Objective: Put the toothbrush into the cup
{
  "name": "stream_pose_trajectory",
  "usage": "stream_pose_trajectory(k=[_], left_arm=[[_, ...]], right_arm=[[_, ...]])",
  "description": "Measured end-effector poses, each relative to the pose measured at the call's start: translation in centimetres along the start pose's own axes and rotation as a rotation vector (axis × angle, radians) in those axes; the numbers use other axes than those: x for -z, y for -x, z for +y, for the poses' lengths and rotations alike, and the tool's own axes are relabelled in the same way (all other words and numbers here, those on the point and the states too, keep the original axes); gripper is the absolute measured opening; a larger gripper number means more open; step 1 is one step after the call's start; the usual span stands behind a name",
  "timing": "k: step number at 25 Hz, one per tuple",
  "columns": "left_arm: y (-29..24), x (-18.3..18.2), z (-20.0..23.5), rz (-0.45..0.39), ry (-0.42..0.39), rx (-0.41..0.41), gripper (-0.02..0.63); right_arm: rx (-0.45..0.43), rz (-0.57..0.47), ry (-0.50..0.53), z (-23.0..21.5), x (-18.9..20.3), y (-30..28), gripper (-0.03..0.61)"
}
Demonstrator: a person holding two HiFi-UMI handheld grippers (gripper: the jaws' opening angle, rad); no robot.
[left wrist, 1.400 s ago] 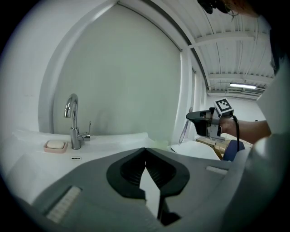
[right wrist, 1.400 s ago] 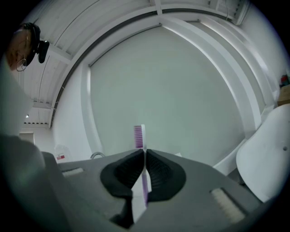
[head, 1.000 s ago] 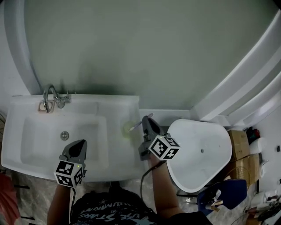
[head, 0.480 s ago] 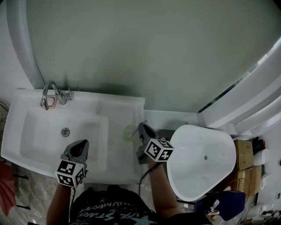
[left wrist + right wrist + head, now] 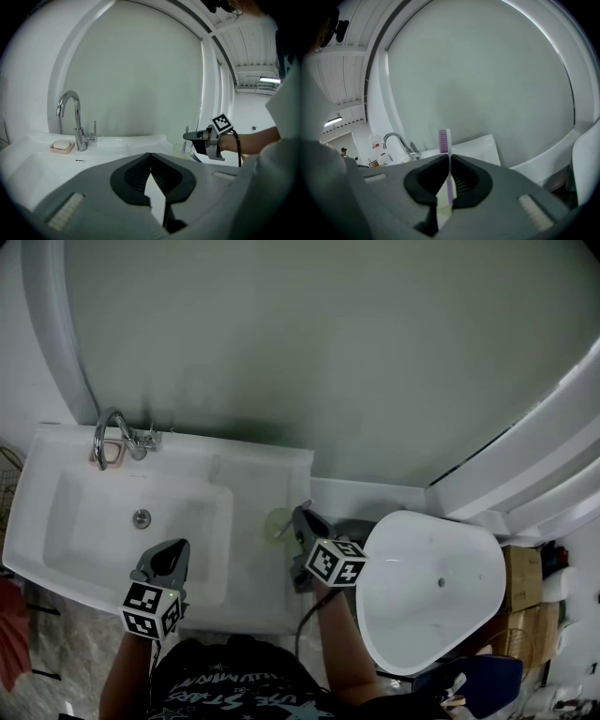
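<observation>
A pale translucent cup [image 5: 277, 522] stands on the white sink counter [image 5: 253, 474], right of the basin. My right gripper [image 5: 298, 516] hovers at the cup's right rim, shut on a purple-and-white toothbrush [image 5: 444, 140] held upright with its bristle head above the jaws. The left gripper view shows the brush [image 5: 186, 136] over the cup [image 5: 180, 149] with the right gripper [image 5: 187, 137] beside it. Under the jaws the cup [image 5: 442, 209] shows dimly. My left gripper [image 5: 171, 551] hangs over the basin's front edge, shut and with nothing in it [image 5: 150, 155].
A chrome tap [image 5: 112, 432] and a pink soap dish [image 5: 111, 455] stand at the basin's [image 5: 84, 521] back left. A large white rounded fixture [image 5: 431, 587] sits right of the counter. Cardboard boxes [image 5: 525, 568] lie at the far right.
My right gripper has moved left, close to the cup, and the toothbrush now stands more upright. The left gripper has kept its place.
</observation>
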State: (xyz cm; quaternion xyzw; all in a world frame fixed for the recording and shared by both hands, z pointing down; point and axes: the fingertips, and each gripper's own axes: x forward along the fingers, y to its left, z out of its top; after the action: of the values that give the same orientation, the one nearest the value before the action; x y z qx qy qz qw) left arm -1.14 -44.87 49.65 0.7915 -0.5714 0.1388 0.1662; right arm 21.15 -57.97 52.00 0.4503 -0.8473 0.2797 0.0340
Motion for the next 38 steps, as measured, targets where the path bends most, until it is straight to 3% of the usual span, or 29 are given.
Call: stream_pose_trajectory(k=[12, 20, 31, 38], left_arm=[[0.6, -0.2, 0.2, -0.008, -0.005, 0.003, 0.009], [1.2, -0.6, 0.6, -0.024, -0.012, 0.042, 0.009], [3.7, -0.8, 1.4, -0.06, -0.035, 0.128, 0.009], [7.1, 0.2, 2.0, -0.073, -0.057, 0.194, 0.009]], right_arm=[[0.025, 0.01, 0.015, -0.5, 0.5, -0.1, 0.02], [0.071, 0.016, 0.022, -0.2, 0.8, 0.8, 0.091], [0.169, -0.062, 0.019, 2.1, 0.8, 5.3, 0.091], [0.223, -0.131, 0.019, 5.7, 1.7, 9.3, 0.091]])
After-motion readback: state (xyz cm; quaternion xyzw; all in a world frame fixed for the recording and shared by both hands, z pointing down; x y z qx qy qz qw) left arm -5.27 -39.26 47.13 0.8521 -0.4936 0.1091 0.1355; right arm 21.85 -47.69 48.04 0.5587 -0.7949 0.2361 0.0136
